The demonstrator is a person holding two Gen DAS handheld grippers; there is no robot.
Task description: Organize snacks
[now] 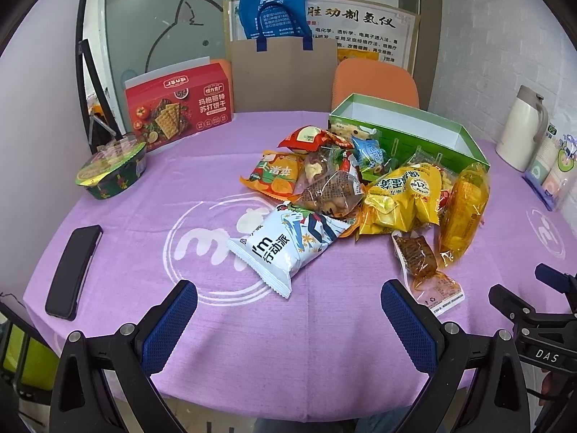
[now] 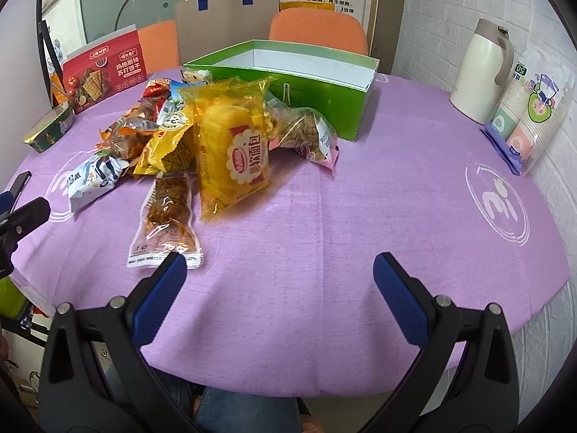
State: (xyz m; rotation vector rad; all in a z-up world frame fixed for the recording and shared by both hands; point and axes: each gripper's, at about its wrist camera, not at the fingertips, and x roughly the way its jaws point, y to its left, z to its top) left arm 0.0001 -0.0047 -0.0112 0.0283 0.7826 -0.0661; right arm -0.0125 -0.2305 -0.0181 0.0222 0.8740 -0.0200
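Note:
A pile of snack packets lies on the purple tablecloth [image 1: 252,342] in front of an open green box [image 1: 414,128], which also shows in the right wrist view [image 2: 324,83]. The pile holds a white-blue packet [image 1: 285,241], yellow bags [image 1: 404,195], a yellow bread packet [image 2: 234,155] and a clear packet of brown dried food [image 2: 167,216]. My left gripper [image 1: 288,299] is open and empty, just short of the white-blue packet. My right gripper [image 2: 279,270] is open and empty, its left finger [image 2: 162,288] touching the dried-food packet's near end.
A red cracker box [image 1: 178,103] stands at the back left beside a noodle bowl [image 1: 111,169]. A black phone [image 1: 72,270] lies at the left. A cream thermos [image 2: 483,68] and a pack of paper cups [image 2: 530,119] stand at the right. Orange chairs [image 1: 375,83] stand behind the table.

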